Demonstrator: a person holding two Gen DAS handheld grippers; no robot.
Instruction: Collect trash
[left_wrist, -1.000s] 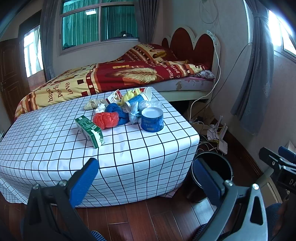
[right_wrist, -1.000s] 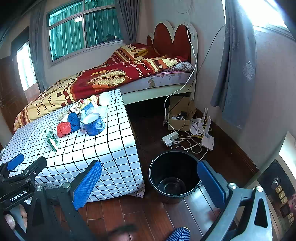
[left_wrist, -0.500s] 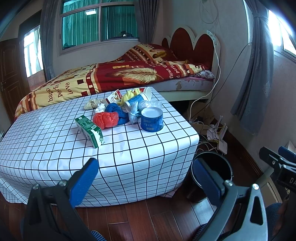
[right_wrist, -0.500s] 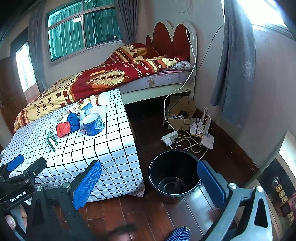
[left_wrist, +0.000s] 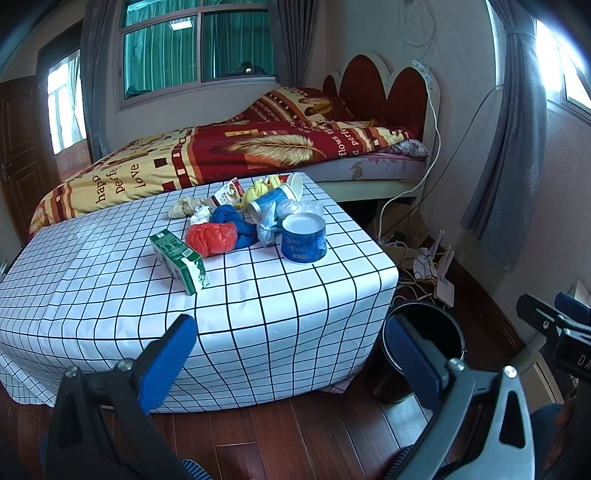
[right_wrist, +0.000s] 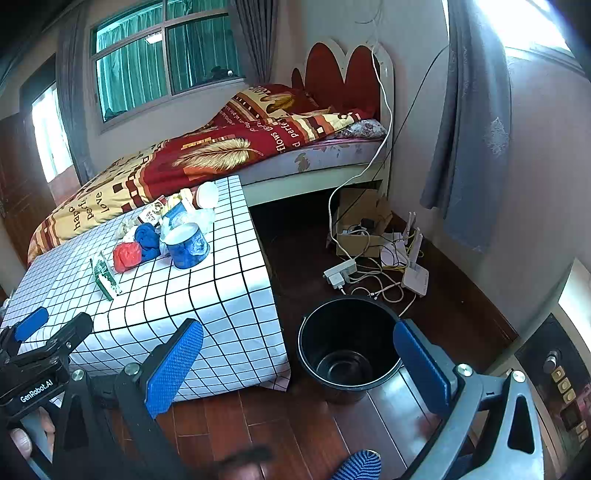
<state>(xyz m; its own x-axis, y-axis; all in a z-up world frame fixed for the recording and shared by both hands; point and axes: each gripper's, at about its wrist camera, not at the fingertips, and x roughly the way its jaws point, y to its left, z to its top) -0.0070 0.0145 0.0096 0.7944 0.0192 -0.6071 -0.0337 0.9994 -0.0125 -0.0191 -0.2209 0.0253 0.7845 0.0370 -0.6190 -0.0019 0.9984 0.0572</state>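
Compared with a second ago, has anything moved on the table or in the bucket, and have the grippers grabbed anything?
Nothing has visibly changed. The left gripper and right gripper are both open and empty, short of the table as before. The green carton, red bag and blue tub lie in the same places, and the black bucket on the floor still holds no trash.

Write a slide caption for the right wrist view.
Open right gripper above empty black bucket beside checkered table holding trash.
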